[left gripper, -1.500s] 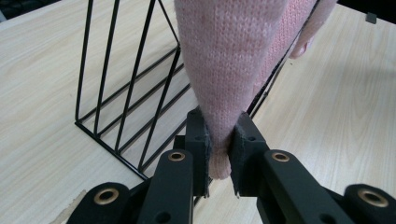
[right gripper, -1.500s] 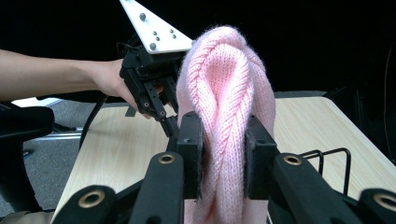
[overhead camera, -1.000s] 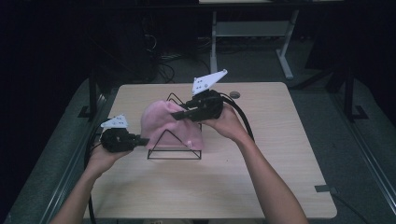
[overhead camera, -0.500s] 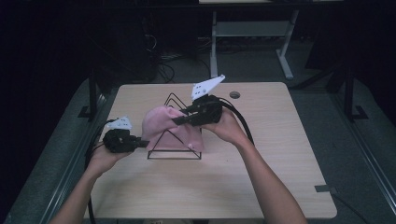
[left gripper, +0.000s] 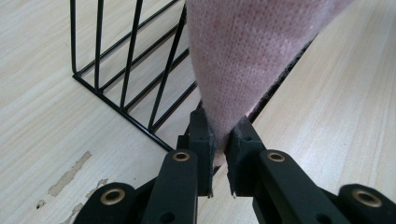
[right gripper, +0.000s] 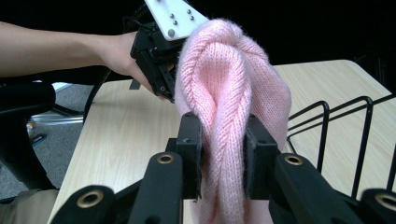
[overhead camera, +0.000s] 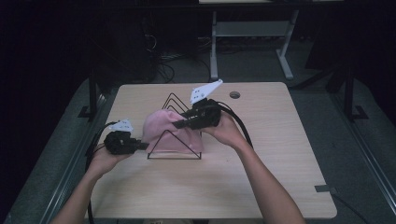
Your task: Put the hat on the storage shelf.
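A pink knitted hat (overhead camera: 163, 130) lies draped over a black wire rack (overhead camera: 173, 158) in the middle of the table. My left gripper (overhead camera: 144, 145) reaches in from the left. In the left gripper view, my left gripper (left gripper: 219, 133) has just been closing and now pinches the hat's (left gripper: 247, 56) lower edge beside the rack (left gripper: 116, 106). My right gripper (overhead camera: 180, 122) comes from the right at the hat's top. In the right gripper view, my right gripper (right gripper: 224, 135) is shut on a thick fold of the hat (right gripper: 229, 70), with the left gripper (right gripper: 156, 51) beyond it.
The light wooden table (overhead camera: 261, 177) has bare room in front and to the right. A small round hole (overhead camera: 235, 94) sits near its far edge. More rack wires (right gripper: 321, 140) stand to the right of the hat. The floor around is dark, with desk legs behind.
Both hands stay nearly where they were. The hat's top has bunched in a little under the right gripper.
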Demonstrator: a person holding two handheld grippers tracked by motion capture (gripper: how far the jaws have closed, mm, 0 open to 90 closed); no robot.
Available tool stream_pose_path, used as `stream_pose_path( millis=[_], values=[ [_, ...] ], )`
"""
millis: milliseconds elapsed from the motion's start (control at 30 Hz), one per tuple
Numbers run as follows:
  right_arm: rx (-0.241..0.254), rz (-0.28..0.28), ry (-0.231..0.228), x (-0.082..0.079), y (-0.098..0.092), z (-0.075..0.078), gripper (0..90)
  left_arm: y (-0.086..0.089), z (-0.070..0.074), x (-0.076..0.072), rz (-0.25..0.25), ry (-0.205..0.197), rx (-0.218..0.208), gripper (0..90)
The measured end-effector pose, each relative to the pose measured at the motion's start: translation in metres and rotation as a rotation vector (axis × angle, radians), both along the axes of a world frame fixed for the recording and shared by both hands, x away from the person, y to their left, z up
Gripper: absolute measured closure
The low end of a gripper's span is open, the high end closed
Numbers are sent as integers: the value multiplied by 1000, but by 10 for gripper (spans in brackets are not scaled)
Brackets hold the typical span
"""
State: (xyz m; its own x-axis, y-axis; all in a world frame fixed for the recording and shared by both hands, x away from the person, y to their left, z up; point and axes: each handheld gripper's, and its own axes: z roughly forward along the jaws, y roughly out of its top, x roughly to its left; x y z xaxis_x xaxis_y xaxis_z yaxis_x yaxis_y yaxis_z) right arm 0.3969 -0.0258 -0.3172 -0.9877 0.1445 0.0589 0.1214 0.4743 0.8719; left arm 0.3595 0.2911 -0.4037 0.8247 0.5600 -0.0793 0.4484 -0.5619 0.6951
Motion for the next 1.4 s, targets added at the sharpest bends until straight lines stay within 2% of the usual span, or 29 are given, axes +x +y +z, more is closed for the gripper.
stream_pose_path(
  millis=[233, 500, 533, 600, 900, 1033, 1167, 1200, 1300, 1400],
  values=[
    [-27, -8, 1, 0, 2, -6, 719, 0, -4, 0, 8, 18, 0, 814],
    [-39, -11, 9, 0, 2, -12, 720, -1, -9, 3, -7, 18, 42, 816],
    [-39, -13, 12, 0, 2, -12, 720, -1, -10, 2, -1, 23, 35, 818],
    [-43, -13, 13, 0, 2, -14, 721, -2, -11, 3, -6, 24, 54, 824],
    [-61, -22, 29, -3, 1, -20, 713, -3, -16, 4, 6, 39, 84, 835],
    [-59, -20, 28, -4, 2, -21, 697, -4, -17, 5, 9, 43, 83, 835],
    [-52, -11, 23, -4, 0, -19, 646, -4, -17, 4, 6, 46, 89, 834],
    [-45, -7, 28, -4, -1, -18, 616, -3, -17, 4, 3, 48, 103, 834],
    [-35, -3, 30, -5, -2, -17, 612, -3, -19, 4, 9, 54, 109, 834],
    [-33, 1, 28, -4, -4, -17, 659, -1, -23, 4, 12, 63, 103, 834]
  ],
)
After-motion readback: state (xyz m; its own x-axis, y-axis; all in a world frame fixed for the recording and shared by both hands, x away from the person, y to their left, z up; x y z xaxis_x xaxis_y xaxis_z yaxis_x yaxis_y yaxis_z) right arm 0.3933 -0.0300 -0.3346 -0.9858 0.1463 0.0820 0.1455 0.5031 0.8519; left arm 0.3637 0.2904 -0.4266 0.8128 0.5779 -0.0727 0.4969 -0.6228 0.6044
